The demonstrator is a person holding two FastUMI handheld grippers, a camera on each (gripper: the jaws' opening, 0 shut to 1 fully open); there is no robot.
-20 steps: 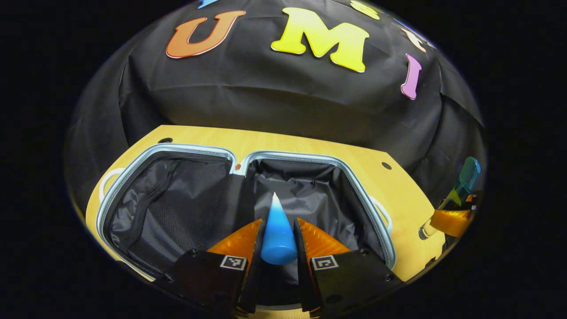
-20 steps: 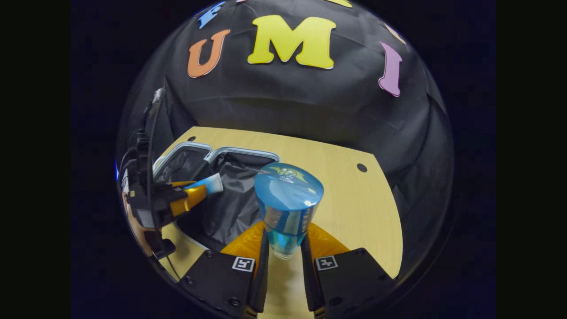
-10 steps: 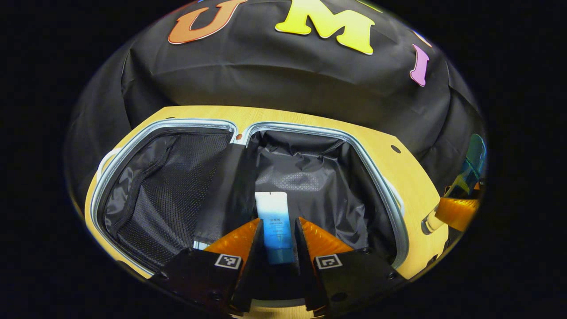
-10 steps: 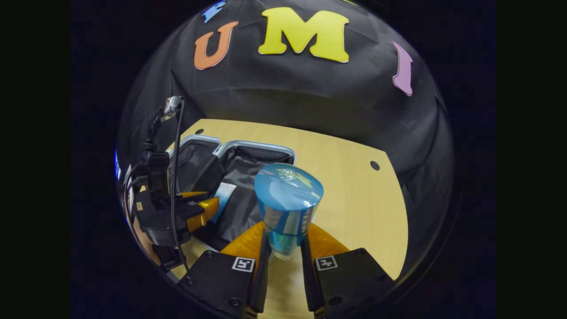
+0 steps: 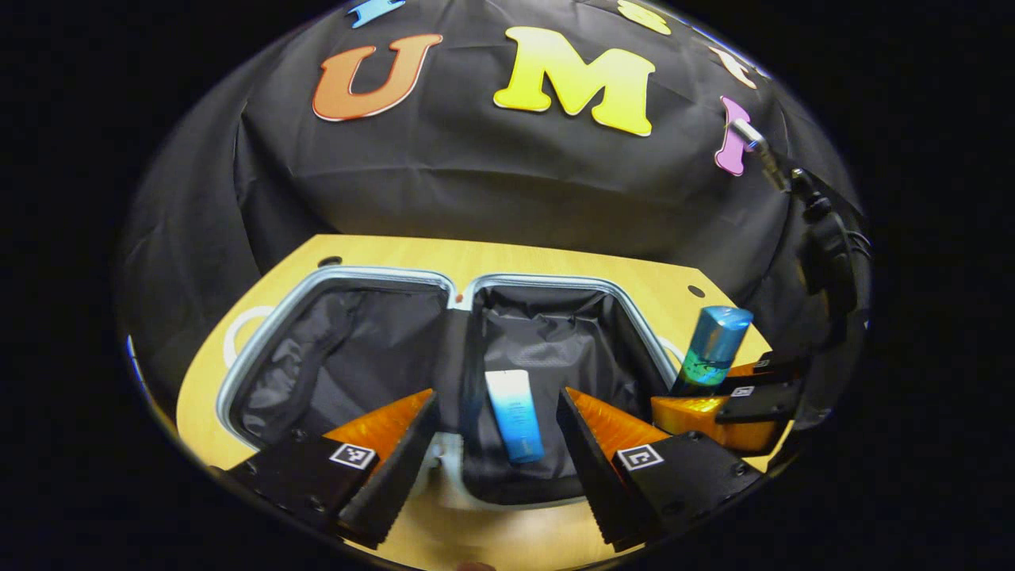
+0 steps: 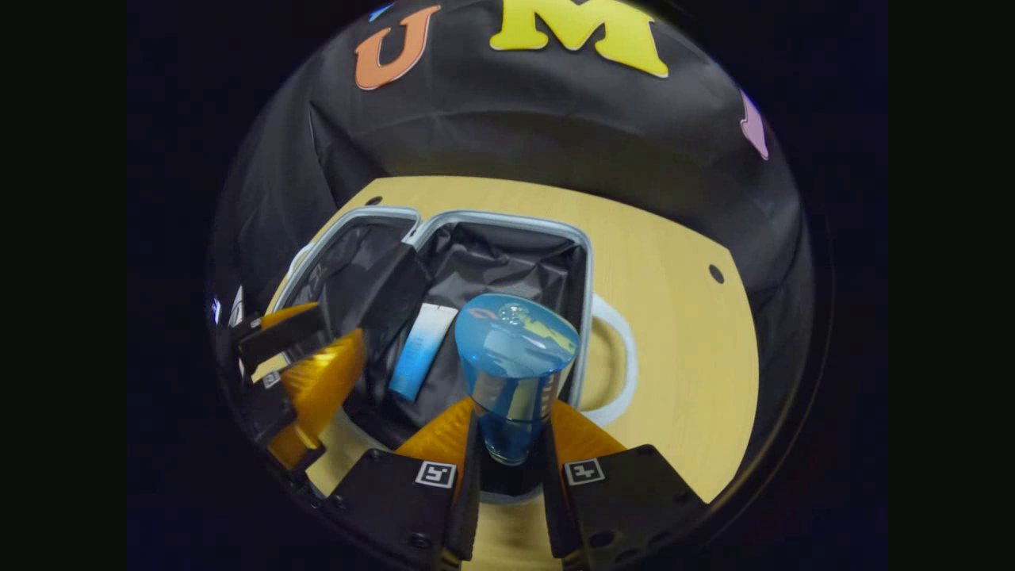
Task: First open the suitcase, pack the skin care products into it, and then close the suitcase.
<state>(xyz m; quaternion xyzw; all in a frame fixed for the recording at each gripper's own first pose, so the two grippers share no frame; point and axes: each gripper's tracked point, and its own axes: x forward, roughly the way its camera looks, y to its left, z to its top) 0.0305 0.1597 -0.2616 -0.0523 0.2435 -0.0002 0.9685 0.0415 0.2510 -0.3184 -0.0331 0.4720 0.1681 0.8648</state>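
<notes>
The suitcase (image 5: 373, 273) lies open flat on the wooden table, both black-lined halves facing up. A blue-and-white tube (image 5: 514, 414) rests in the right half near the hinge, free of any grip. My left gripper (image 5: 496, 444) is open just in front of it, fingers spread wide to either side. My right gripper (image 6: 509, 444) is shut on a blue bottle (image 6: 515, 365), held upright over the near edge of the suitcase's (image 6: 507, 219) right half. In the right gripper view the tube (image 6: 420, 350) lies left of the bottle, with the left gripper (image 6: 333, 333) beyond it.
The wooden table (image 6: 674, 317) has bare room to the right of the case. A white suitcase handle (image 6: 622, 357) loops out on that side and another handle (image 5: 234, 337) on the left. In the left gripper view the bottle (image 5: 714, 345) and right gripper (image 5: 698, 388) sit at right.
The left gripper lowered the tube into the right half, opened and let it go, then drew back. The right gripper carried the bottle left toward the case.
</notes>
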